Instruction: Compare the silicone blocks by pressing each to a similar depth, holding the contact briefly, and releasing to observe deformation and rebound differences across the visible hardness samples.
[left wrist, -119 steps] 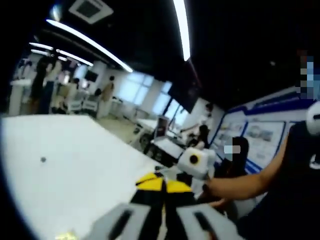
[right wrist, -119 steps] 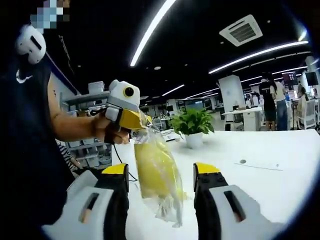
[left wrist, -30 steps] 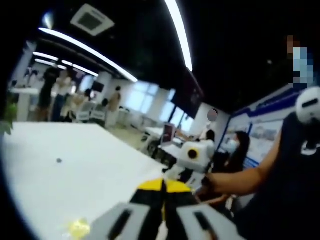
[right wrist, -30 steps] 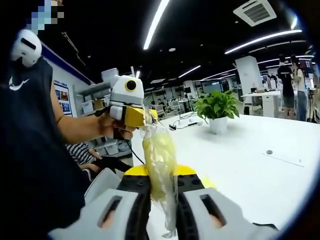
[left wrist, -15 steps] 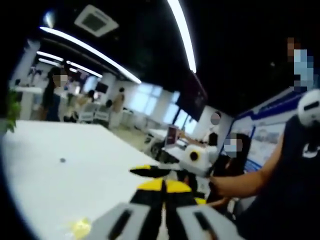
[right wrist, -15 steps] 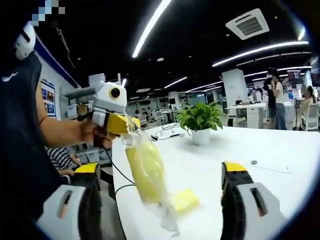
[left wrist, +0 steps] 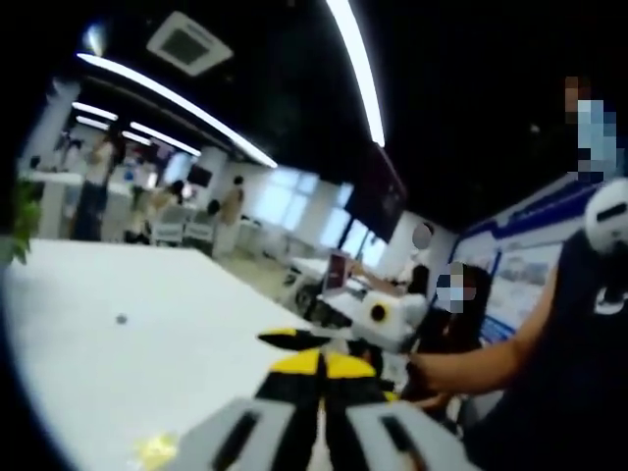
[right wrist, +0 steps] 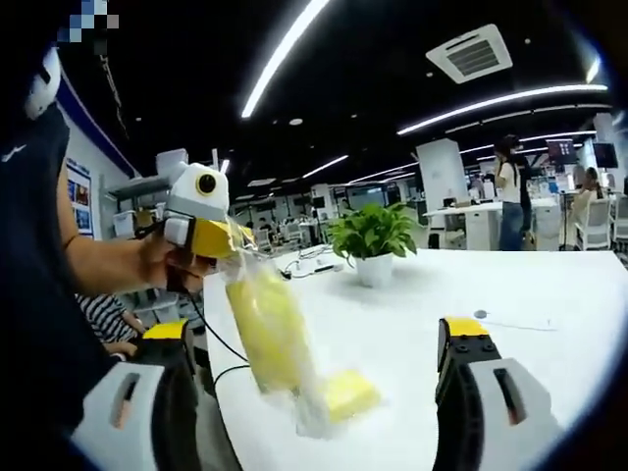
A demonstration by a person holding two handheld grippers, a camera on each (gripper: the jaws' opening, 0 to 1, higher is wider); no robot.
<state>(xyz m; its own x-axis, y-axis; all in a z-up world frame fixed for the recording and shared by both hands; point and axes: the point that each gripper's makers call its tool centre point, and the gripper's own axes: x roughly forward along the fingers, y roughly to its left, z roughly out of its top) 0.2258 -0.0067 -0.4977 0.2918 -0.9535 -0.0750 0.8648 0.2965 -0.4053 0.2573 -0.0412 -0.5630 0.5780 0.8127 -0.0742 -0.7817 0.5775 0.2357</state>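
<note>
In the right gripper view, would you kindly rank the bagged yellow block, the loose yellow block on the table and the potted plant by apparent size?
1. Bagged yellow block, hanging from the left gripper.
2. Potted plant, farther back, so nearness may skew this.
3. Loose yellow block on the white table.

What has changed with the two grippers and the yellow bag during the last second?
The right gripper has let go: one second ago its jaws pinched the bagged yellow block, and now they stand wide apart on either side of it. A second yellow block now shows on the white table. The left gripper still holds the bag by its top, jaws shut. The potted plant stands as before.
</note>
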